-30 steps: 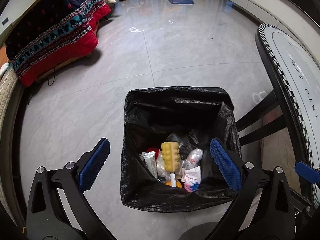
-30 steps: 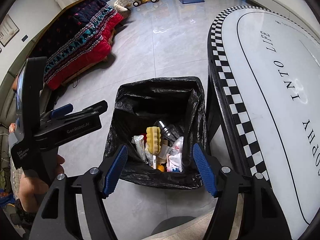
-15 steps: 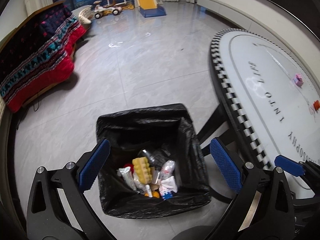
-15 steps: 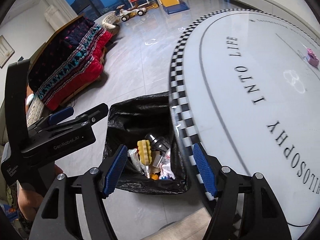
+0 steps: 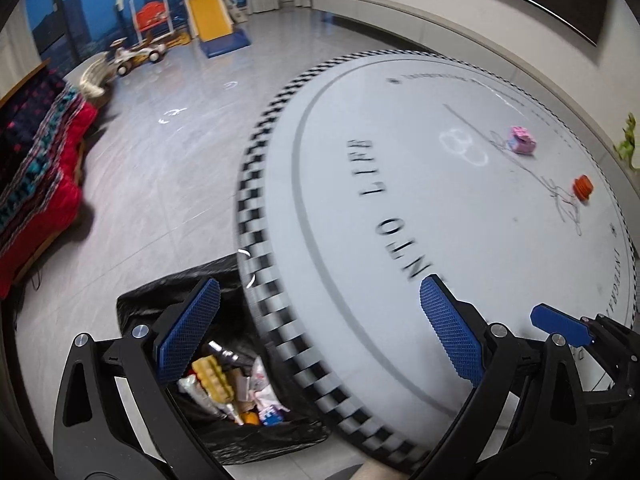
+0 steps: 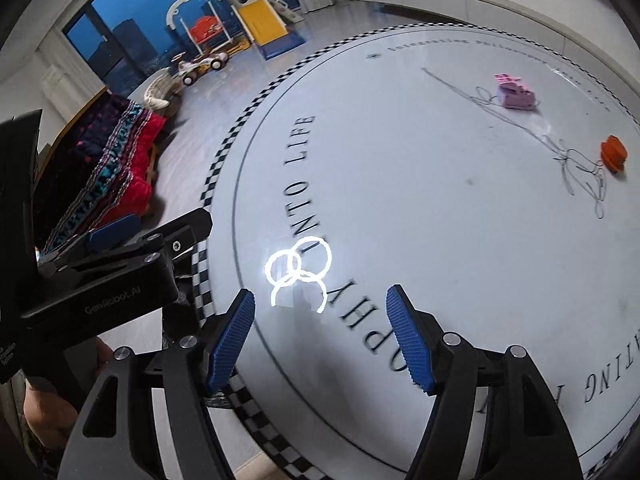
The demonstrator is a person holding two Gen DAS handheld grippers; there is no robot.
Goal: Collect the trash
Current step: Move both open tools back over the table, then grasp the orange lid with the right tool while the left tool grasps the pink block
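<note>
Landmark: round white worktop [image 5: 460, 208] with a checkered black-and-white rim and black lettering.

Item 1. Left tongs [image 5: 316, 332]: jaws spread wide, nothing between them; they hung over the worktop's near rim, one blue pad above the bin, the other above the white surface.

Item 2. Right tongs [image 6: 320, 338]: jaws likewise wide and empty, held over the worktop's near part, above the lettering and a bright ring-shaped light reflection [image 6: 298, 270].

Item 3. Trash bin [image 5: 224, 364], lined with a black bag: stood on the grey floor just beside the worktop's near rim, partly tucked beneath it. Inside lay mixed wrappers, a yellow ridged piece and small packets.

Item 4. Pink trash piece [image 5: 522, 140]: lay on the worktop's far side, well apart from both tongs.

Item 5. Orange trash piece [image 5: 583, 187]: lay on the worktop near the pink one, toward the far right rim.

Item 6. Red patterned blanket [image 6: 120, 160]: draped over furniture across the floor from the worktop.

Item 7. Children's slide and ride-on toys [image 5: 208, 20]: beyond the worktop, by the window.
</note>
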